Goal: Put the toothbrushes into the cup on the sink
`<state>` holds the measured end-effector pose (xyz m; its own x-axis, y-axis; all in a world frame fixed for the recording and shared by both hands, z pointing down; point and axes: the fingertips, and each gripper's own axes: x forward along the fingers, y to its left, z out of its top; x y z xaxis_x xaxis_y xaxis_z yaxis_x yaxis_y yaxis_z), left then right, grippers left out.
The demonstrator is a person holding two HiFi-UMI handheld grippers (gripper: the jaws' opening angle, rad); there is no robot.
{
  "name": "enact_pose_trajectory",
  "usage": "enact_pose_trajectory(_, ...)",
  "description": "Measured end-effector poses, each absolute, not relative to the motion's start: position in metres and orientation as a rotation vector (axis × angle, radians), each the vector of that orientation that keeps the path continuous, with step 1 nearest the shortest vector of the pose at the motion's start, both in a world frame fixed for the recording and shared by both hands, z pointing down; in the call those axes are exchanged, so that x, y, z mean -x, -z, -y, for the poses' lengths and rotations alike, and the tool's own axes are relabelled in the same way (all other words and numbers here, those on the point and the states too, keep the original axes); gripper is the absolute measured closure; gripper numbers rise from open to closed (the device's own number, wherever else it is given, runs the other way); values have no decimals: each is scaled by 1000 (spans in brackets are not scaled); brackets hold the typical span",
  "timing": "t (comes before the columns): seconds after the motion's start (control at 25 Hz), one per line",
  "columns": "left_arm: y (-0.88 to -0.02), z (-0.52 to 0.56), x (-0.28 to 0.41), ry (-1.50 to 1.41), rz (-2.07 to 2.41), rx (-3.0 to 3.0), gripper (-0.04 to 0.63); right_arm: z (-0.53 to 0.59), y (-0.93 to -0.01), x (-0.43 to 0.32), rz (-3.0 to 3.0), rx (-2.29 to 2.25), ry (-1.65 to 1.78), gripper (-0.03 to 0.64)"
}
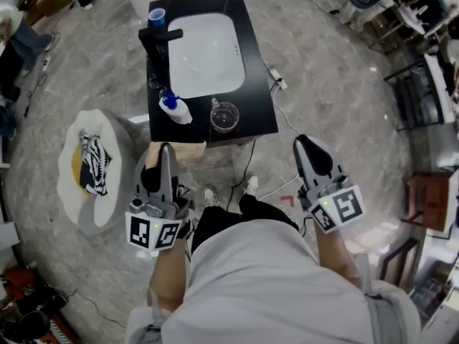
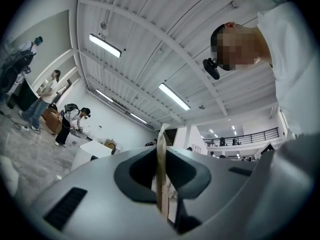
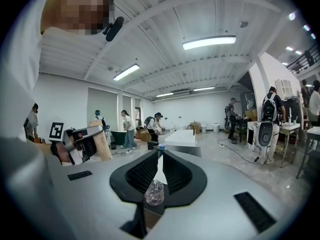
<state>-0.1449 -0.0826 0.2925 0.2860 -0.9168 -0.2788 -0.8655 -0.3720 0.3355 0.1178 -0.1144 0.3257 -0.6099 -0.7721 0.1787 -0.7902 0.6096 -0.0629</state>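
Observation:
A black sink counter with a white basin stands ahead of me. On its front edge is a clear glass cup, also visible past the right jaws. A blue cup sits by the black faucet. My left gripper is below the counter's front left corner, shut on a thin flat tan piece. That piece shows edge-on between the jaws. My right gripper hangs right of the counter, jaws together with nothing in them. No toothbrush is clearly visible.
A white bottle with a blue cap lies on the counter's left front. A pale round stand with a striped cloth is on the floor at left. A cable runs from the counter's right side. Racks line the right; people stand farther off.

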Motion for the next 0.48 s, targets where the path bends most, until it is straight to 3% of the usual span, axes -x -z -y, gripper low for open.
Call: enact_pose_trajectory(0.48,-330,139,138,639,1625,-2354,560,128,-336,-123,2656,-1282,-204,563)
